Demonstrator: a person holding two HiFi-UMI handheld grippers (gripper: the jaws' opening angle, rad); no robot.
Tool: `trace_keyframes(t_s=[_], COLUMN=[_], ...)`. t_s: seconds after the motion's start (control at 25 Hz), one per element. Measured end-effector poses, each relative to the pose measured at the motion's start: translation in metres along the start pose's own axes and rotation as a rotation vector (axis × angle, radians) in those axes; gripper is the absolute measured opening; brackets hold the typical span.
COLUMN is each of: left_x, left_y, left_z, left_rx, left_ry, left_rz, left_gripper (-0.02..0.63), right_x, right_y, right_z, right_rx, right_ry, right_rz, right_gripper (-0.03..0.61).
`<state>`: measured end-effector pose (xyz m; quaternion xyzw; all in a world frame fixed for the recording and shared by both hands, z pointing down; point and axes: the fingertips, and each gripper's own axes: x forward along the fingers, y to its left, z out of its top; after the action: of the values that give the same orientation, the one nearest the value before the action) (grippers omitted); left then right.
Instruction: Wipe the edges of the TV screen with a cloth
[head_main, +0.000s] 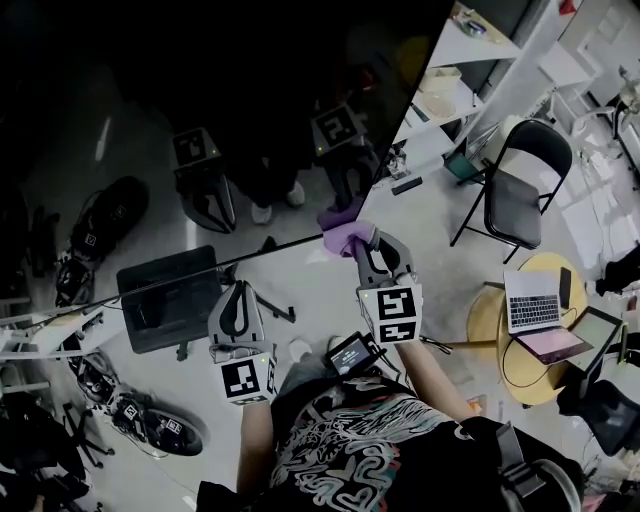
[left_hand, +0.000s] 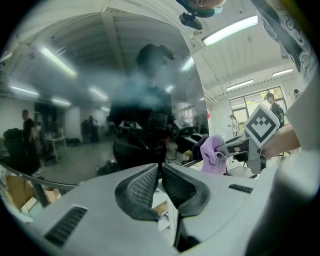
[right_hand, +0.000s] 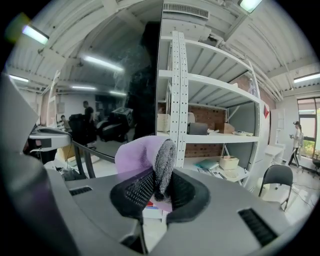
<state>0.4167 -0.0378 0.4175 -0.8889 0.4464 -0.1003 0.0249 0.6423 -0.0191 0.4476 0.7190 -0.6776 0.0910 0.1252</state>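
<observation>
Pressing on the TV screen's (head_main: 200, 100) lower right corner, the purple cloth (head_main: 340, 228) sits just where the bottom edge meets the right-hand edge, and that is where I judge the wipe to be at this moment. I have the cloth bunched in the right gripper (head_main: 360, 243), whose jaws are clamped down on a fold of it; in the right gripper view a grey, fuzzy ridge of the cloth (right_hand: 142, 155) stands up between the pads, with the lilac bulk spilling to the left toward the dark glass (right_hand: 127, 75). The left gripper (head_main: 237, 290) hangs lower and to the left, below the screen's bottom edge and apart from it. Its own view shows the jaws drawn together to a thin slit with nothing between them, so I count that gripper (left_hand: 160, 169) as empty and idle, simply looking up at the screen and at the cloth (left_hand: 212, 152) over to the right. The glass gives no streaks or damp trace that I can read, so I cannot tell which edges are already done. From the cloth's place alone I judge one corner reached, with the long right edge running up and the far sides yet to be covered. Beyond the screen's right edge stands a white shelf unit (right_hand: 210, 80); farther out are a black folding chair (head_main: 515, 190) and a round table (head_main: 482, 318) with an open laptop (head_main: 530, 300).
</observation>
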Motion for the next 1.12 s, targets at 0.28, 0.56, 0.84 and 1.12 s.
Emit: trace_keyframes(t_s=[0.28,0.56,0.84,1.12], left_x=[-0.008,-0.021,-0.027,-0.033], left_y=[0.001,0.010,0.012,0.017], left_z=[-0.003,-0.010,-0.011,-0.012], left_rx=[0.003,-0.004,-0.005,-0.008], left_ry=[0.013,0.021,0.026,0.027], left_rz=[0.028,0.063,0.084,0.102], left_gripper=[0.034,0.034,0.034,0.034], right_x=[0.002,0.003,0.001,0.001], right_y=[-0.004,0.000,0.001,0.015], right_z=[0.000,0.001,0.001,0.004], right_rx=[0.016,0.028,0.034,0.027], right_ry=[-0.014,-0.020,-0.017,-0.026], right_rz=[-0.036,-0.042,-0.047,-0.043], right_gripper=[0.080,0.080,0.080,0.080])
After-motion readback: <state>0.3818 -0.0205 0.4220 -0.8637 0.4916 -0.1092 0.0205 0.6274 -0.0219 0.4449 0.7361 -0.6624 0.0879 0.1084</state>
